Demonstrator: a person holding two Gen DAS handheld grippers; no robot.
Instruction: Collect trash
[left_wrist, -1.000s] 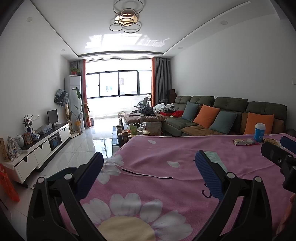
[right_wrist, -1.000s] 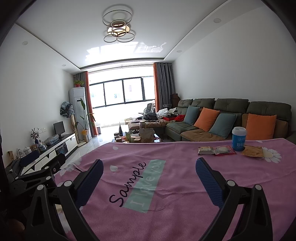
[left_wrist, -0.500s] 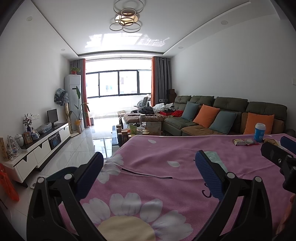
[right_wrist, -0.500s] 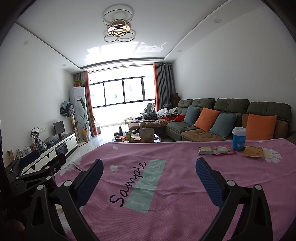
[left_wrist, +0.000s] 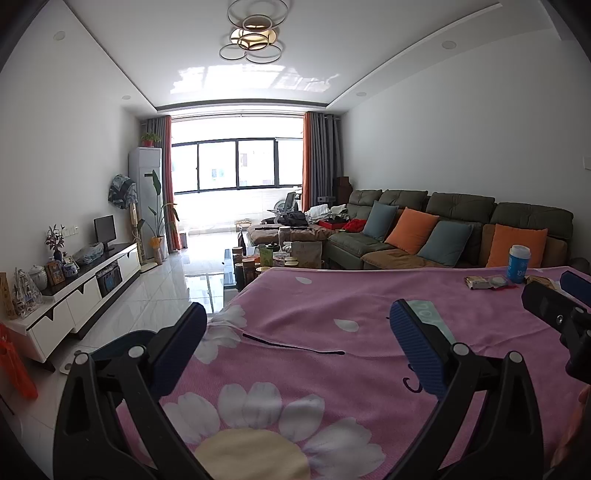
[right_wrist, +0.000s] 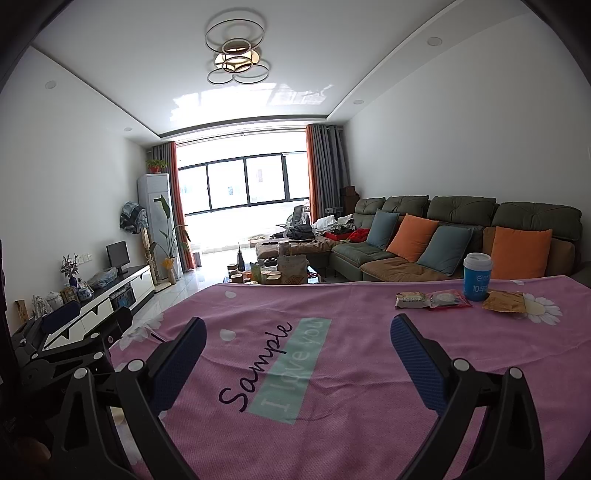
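Observation:
Trash lies at the far right of the pink flowered tablecloth (right_wrist: 332, 424): a blue paper cup (right_wrist: 477, 277) with a white lid, two clear snack wrappers (right_wrist: 432, 300) and a brown wrapper (right_wrist: 504, 306). The cup (left_wrist: 519, 263) and wrappers (left_wrist: 487, 283) also show in the left wrist view. My right gripper (right_wrist: 295, 336) is open and empty, well short of the trash. My left gripper (left_wrist: 295, 328) is open and empty over the cloth's left part. The right gripper shows at the right edge of the left wrist view (left_wrist: 554, 306).
A dark bin (left_wrist: 122, 343) stands on the floor left of the table, partly hidden by my left finger. An orange bag (left_wrist: 14, 373) hangs at the far left. A sofa (right_wrist: 461, 236), coffee table (right_wrist: 273, 273) and TV cabinet (left_wrist: 74, 295) lie beyond.

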